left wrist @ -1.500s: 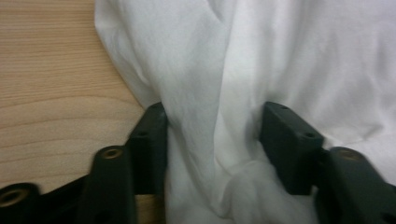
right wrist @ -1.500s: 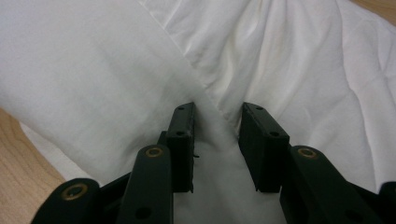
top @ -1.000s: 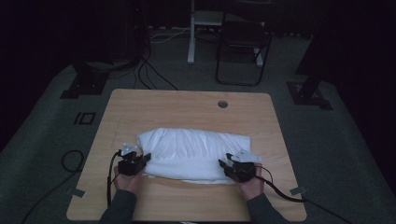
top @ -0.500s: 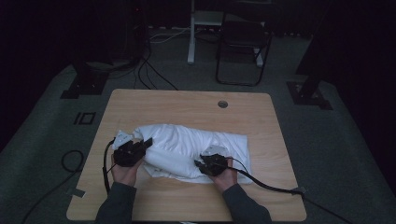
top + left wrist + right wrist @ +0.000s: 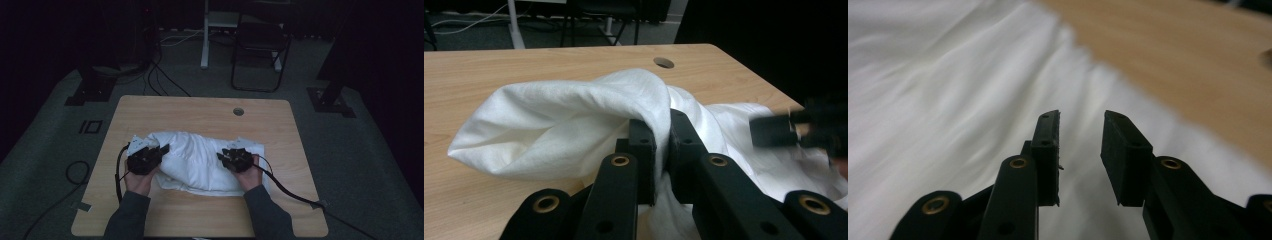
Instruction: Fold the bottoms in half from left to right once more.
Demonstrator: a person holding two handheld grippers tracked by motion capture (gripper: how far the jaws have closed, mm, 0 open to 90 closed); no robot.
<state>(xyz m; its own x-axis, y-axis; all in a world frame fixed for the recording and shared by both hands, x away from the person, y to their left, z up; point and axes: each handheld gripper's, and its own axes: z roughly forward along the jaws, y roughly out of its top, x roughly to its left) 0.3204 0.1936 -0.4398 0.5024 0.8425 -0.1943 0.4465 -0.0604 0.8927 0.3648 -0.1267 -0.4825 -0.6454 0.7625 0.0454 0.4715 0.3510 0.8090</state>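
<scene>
— What sort of place is this?
— A dim lab or recording studio, I'd say. A light wooden table with a round cable hole (image 5: 238, 111) stands alone on grey carpet (image 5: 45, 200).
— Anything else?
— Black stand bases (image 5: 85, 92), loose cables (image 5: 165, 82), a black folding chair (image 5: 260, 55) and a white desk leg (image 5: 205, 37) behind.

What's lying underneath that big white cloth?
The white cloth rests on the wooden table, whose bare top shows all around it. The left gripper pinches a raised fold. Whatever lies beneath the bunched middle is covered.
</scene>
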